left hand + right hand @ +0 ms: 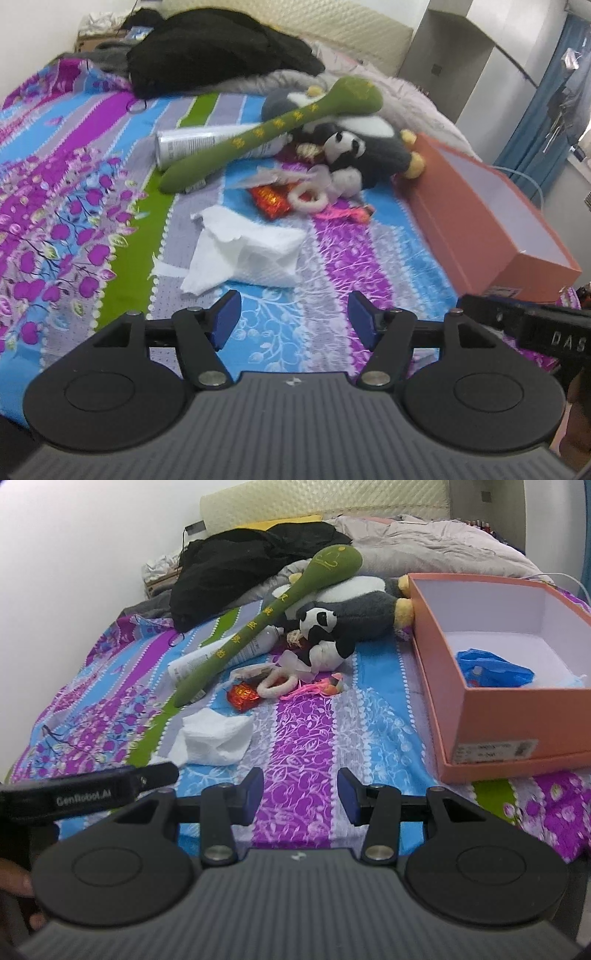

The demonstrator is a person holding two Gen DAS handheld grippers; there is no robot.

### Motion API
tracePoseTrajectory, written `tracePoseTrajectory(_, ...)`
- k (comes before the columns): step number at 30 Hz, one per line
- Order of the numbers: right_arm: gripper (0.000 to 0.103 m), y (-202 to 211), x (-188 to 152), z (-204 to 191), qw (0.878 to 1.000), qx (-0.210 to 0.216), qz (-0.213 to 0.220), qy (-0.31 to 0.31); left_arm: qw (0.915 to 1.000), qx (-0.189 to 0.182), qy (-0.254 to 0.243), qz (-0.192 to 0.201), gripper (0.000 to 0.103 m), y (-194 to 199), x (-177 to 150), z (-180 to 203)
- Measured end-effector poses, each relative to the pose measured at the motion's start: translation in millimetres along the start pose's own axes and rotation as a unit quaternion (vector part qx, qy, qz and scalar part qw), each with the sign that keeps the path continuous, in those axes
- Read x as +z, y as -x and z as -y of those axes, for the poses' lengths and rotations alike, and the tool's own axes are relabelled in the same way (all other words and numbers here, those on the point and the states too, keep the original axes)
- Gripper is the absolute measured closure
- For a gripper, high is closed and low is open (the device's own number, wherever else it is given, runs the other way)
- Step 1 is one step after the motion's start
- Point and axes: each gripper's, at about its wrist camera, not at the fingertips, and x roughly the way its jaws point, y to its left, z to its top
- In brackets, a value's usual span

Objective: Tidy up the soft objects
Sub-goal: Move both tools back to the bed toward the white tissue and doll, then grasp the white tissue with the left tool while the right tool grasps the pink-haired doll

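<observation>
**Soft clutter on patterned bed, both grippers empty**

Bed (92,206) was covered in a glossy floral-striped spread: purple, blue, green, grey bands. Far left at the back lay a heap of matte black clothing (214,51). A smooth white cylindrical bottle (184,142) lay on its side, with a long green plush stick (273,127), club-shaped and stitched with yellow marks, resting across it. Nearer the camera sat a crumpled white textured cloth (243,254), folded loosely. Beyond it: a shiny red foil wrapper (271,199), a fuzzy cream ring (308,195), a bit of pink stringy stuff (343,214). Small panda plush (345,147) leaned on a bigger grey-and-white plush (373,136) with yellow feet. Right side: rigid orange cardboard box (495,716), white inside, open top, holding a crinkled blue plastic bag (493,668).

Left gripper (293,319) was spread wide, blue pads apart, nothing between, hovering just short of the white cloth. Right gripper (301,797) was parted too, empty, above the purple stripe.
</observation>
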Motion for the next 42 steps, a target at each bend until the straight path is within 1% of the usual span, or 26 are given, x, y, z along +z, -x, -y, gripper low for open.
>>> tracePoseTrajectory(2, 0.056, -13.1, 4.8, 1.5, 1.000, -0.002, 0.003, -0.001, 0.9999, 0.009, 0.003, -0.011, 0.033, -13.9, 1.2, -4.6)
tracePoseTrajectory(4, 0.056, -25.1, 9.5, 2.6, 1.000, -0.004, 0.003, -0.005, 0.9998, 0.013, 0.006, -0.013, 0.032, -24.9, 1.7, -9.5)
tracePoseTrajectory(7, 0.056, -45.6, 15.8, 4.7, 1.000, -0.006, 0.000, -0.003, 0.9997, 0.018, 0.014, -0.006, 0.028, -38.2, 4.2, -17.0)
tracePoseTrajectory(9, 0.056, -60.5, 20.8, 5.8, 1.000, -0.008, -0.005, 0.002, 0.9996, 0.022, 0.017, -0.003, 0.027, -47.4, 7.8, -21.6)
tracePoseTrajectory(11, 0.056, -73.9, 26.2, 6.8, 1.000, -0.010, -0.006, 0.006, 0.9997, 0.020, 0.015, -0.004, 0.026, -56.6, 12.9, -24.4)
tracePoseTrajectory(15, 0.056, -100.7, 39.3, 10.3, 1.000, -0.014, -0.007, 0.009, 0.9997, 0.023, 0.004, 0.009, 0.023, -74.7, 24.1, -26.7)
tracePoseTrajectory(18, 0.056, -119.9, 48.2, 13.5, 1.000, -0.019, -0.004, 0.007, 0.9994, 0.029, -0.007, 0.017, 0.023, -87.4, 29.5, -26.7)
tracePoseTrajectory(23, 0.056, -148.7, 56.3, 19.1, 1.000, -0.030, -0.001, 0.006, 0.9988, 0.039, -0.021, 0.020, 0.023, -109.8, 34.2, -29.3)
tracePoseTrajectory(28, 0.056, -175.2, 63.1, 25.4, 0.999, -0.038, -0.003, 0.004, 0.9991, 0.038, -0.018, 0.000, 0.024, -129.5, 36.6, -33.9)
tracePoseTrajectory(32, 0.056, -195.3, 63.4, 28.4, 0.999, -0.038, -0.014, 0.003, 0.9992, 0.037, -0.014, 0.000, 0.024, -134.1, 37.5, -35.4)
tracePoseTrajectory(33, 0.056, -198.4, 63.0, 29.0, 0.999, -0.036, -0.016, 0.000, 0.9993, 0.036, -0.012, 0.000, 0.025, -135.1, 38.4, -35.7)
tracePoseTrajectory(38, 0.056, -205.1, 64.7, 25.9, 0.999, -0.034, -0.004, 0.008, 0.9988, 0.045, -0.019, -0.006, 0.036, -139.3, 40.7, -34.3)
tracePoseTrajectory(39, 0.056, -206.2, 64.9, 25.3, 0.999, -0.034, -0.003, 0.010, 0.9986, 0.048, -0.020, -0.006, 0.041, -139.4, 40.9, -34.1)
tracePoseTrajectory(40, 0.058, -206.4, 65.1, 24.6, 0.999, -0.035, -0.002, 0.013, 0.9984, 0.052, -0.022, -0.007, 0.048, -139.6, 41.3, -33.9)
tracePoseTrajectory(41, 0.059, -206.3, 64.9, 24.0, 0.999, -0.035, 0.000, 0.015, 0.9980, 0.058, -0.024, -0.007, 0.052, -139.5, 41.8, -34.3)
tracePoseTrajectory(42, 0.064, -206.0, 64.4, 23.6, 0.999, -0.034, 0.002, 0.018, 0.9978, 0.062, -0.022, -0.007, 0.060, -139.1, 42.5, -35.4)
